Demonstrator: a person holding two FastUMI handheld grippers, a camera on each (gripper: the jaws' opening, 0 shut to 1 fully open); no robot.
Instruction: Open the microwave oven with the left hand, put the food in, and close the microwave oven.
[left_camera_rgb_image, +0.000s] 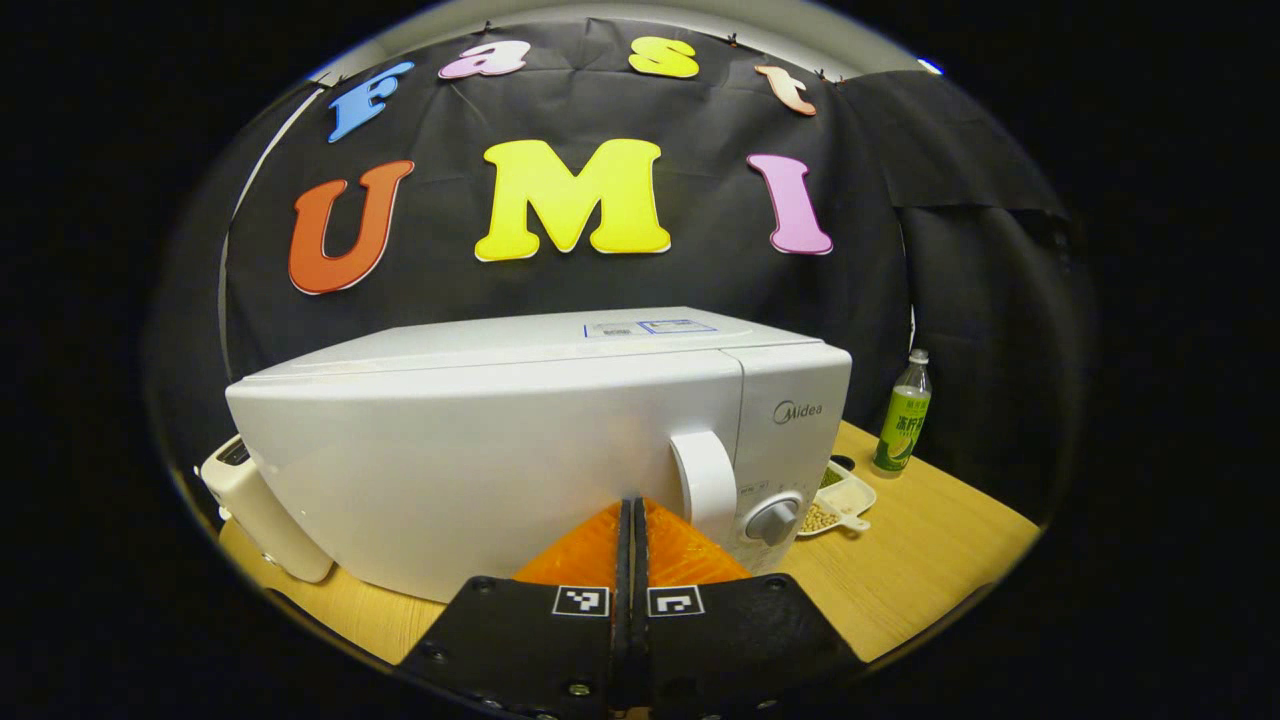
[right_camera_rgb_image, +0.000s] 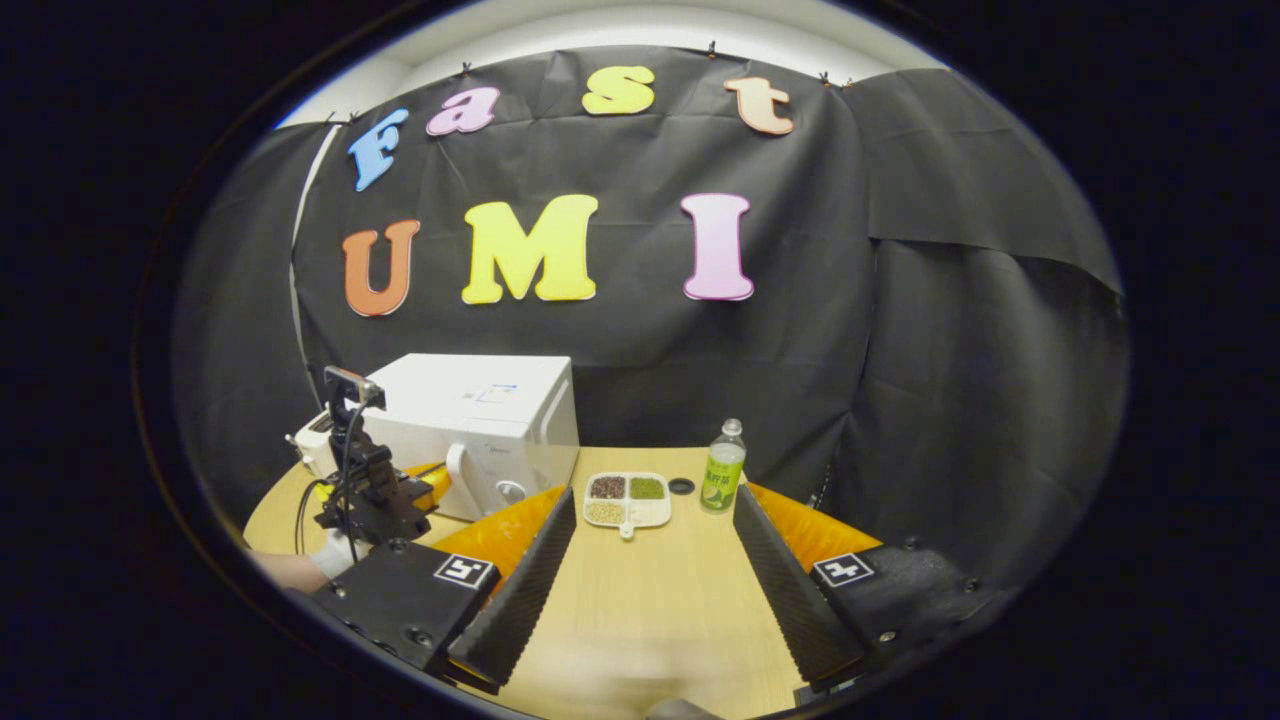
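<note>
The white microwave (left_camera_rgb_image: 500, 450) stands on the wooden table (left_camera_rgb_image: 930, 560) with its door closed. My left gripper (left_camera_rgb_image: 632, 508) is shut with nothing in it, just in front of the door and a little left of the white door handle (left_camera_rgb_image: 703, 480). The food is a white divided tray (right_camera_rgb_image: 627, 498) of beans and grains, lying on the table to the right of the microwave (right_camera_rgb_image: 480, 420). My right gripper (right_camera_rgb_image: 655, 494) is open and empty, held back from the tray above the table. The right gripper view also shows the left gripper (right_camera_rgb_image: 420, 488) at the microwave's front.
A green drink bottle (right_camera_rgb_image: 722, 478) stands right of the tray, with a small black disc (right_camera_rgb_image: 681, 486) between them. A white appliance (left_camera_rgb_image: 260, 505) sits left of the microwave. The microwave's dial (left_camera_rgb_image: 775, 520) is below and right of the handle. Bare tabletop (right_camera_rgb_image: 650, 600) lies before the tray.
</note>
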